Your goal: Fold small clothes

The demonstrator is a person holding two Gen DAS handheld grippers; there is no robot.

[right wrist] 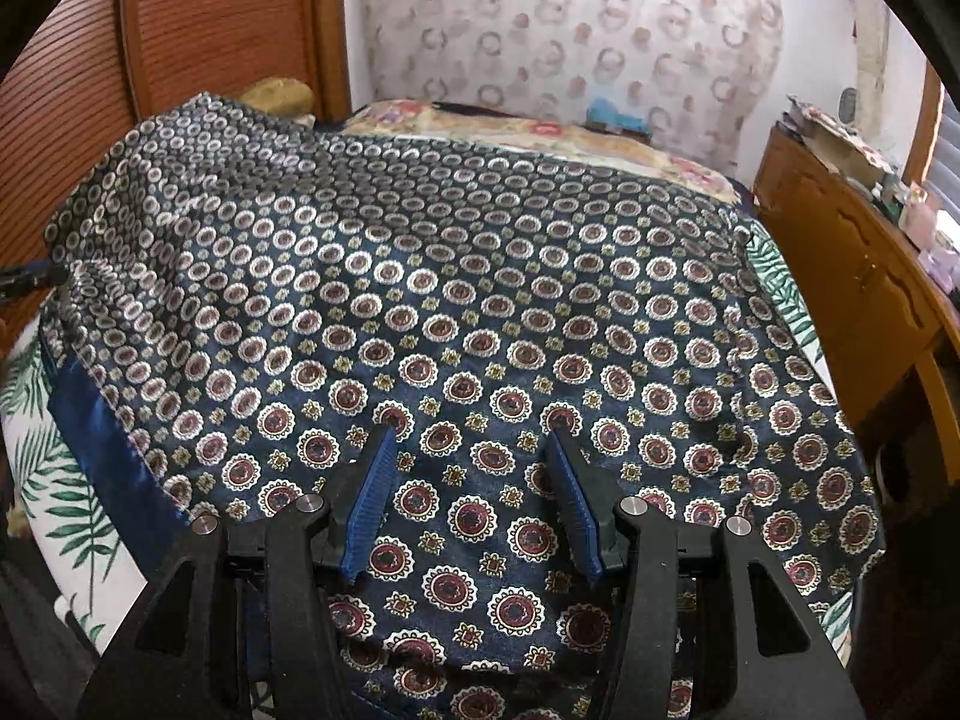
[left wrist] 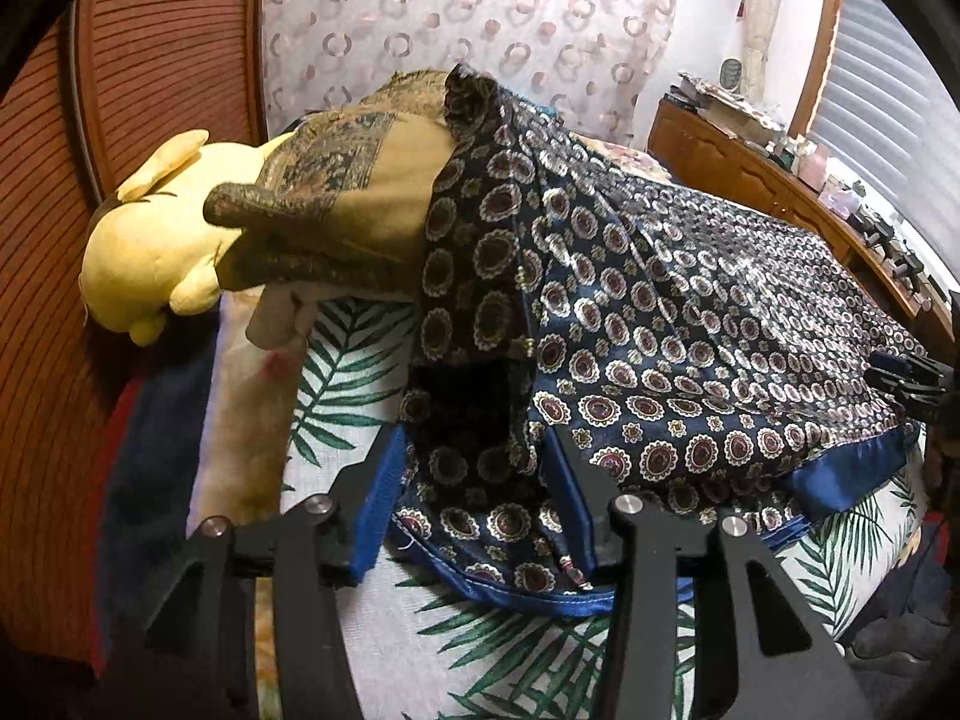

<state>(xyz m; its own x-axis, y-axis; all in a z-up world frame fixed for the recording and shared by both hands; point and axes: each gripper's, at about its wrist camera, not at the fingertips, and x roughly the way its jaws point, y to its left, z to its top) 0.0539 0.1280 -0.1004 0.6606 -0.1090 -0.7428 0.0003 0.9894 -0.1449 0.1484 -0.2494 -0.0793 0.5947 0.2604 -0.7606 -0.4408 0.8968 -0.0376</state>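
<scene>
While both grippers stand parted over it, the navy medallion-print garment (right wrist: 456,312) lies spread on the palm-leaf bedsheet (left wrist: 360,360), unfolded.

Farthest to the garment's left lies a yellow plush toy (left wrist: 150,258), and the gold paisley cushion (left wrist: 354,180) beside it props up the garment's far left corner, so that side hangs in loose pleats. At the garment's near left corner, the left gripper (left wrist: 474,474) is released: its blue pads (left wrist: 384,504) straddle a bunched fold and hem without pressing on them. Toward the garment's near right, the right gripper (right wrist: 471,468) is likewise released, with flat cloth between its pads and nothing clamped. Risk: closing on the bunched corner would probably catch several layers and skew the fold. The satin-looking cloth may slip from a shallow pinch. Lifting could drag on the cushion.
</scene>
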